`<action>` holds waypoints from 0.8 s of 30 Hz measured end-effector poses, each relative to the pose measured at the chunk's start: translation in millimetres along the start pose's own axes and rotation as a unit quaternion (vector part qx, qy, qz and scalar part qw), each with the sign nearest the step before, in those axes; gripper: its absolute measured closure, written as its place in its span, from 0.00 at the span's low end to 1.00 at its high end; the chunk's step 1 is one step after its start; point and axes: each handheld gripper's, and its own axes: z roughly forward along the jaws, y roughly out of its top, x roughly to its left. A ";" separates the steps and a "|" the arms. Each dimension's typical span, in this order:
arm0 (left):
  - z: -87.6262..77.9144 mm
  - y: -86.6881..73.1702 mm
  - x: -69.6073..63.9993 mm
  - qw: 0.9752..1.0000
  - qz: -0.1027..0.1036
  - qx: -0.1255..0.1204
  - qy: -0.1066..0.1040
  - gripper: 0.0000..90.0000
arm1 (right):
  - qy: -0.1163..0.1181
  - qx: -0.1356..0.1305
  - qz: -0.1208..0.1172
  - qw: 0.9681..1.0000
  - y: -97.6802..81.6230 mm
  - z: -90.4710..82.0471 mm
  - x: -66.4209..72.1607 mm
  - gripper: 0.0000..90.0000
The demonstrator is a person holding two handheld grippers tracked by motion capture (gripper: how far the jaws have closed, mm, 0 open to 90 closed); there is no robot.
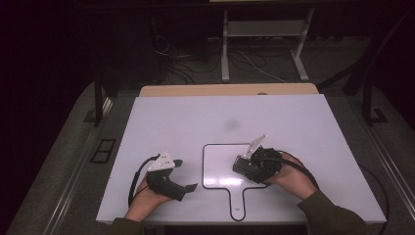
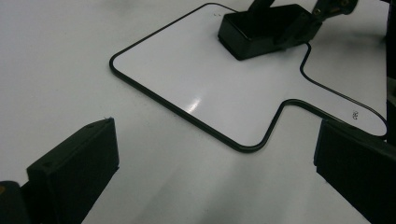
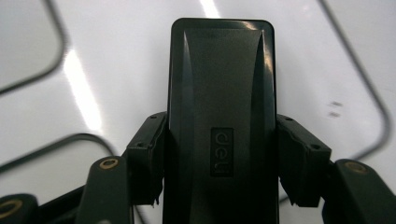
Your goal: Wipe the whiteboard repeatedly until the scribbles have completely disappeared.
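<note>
Right gripper (image 1: 243,165) pinches black eraser (image 3: 220,116) on small whiteboard (image 1: 220,161); left gripper (image 1: 182,175) stands spread, nothing betw. its jaws.

Seen from high view, the eraser lies on the paddle-shaped board at approx. 3 o'clock of its face, jaws pressed on both long sides. Left gripper rests on white table (image 1: 293,127) at 9 o'clock of the board, near but apart; board handle points to 6 o'clock.

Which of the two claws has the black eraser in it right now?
The right claw, shut on the black eraser over the whiteboard; the left claw stands open.
</note>
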 end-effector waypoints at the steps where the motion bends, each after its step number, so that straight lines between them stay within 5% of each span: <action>1: 0.3 -0.1 0.1 1.000 -0.001 0.000 0.000 0.00 | -0.003 0.001 0.004 1.000 -0.8 0.1 -4.0 0.43; 24: 1.8 -0.6 0.8 1.000 0.002 0.006 -0.001 0.00 | -0.054 0.008 0.076 0.996 12.3 13.4 -73.2 0.43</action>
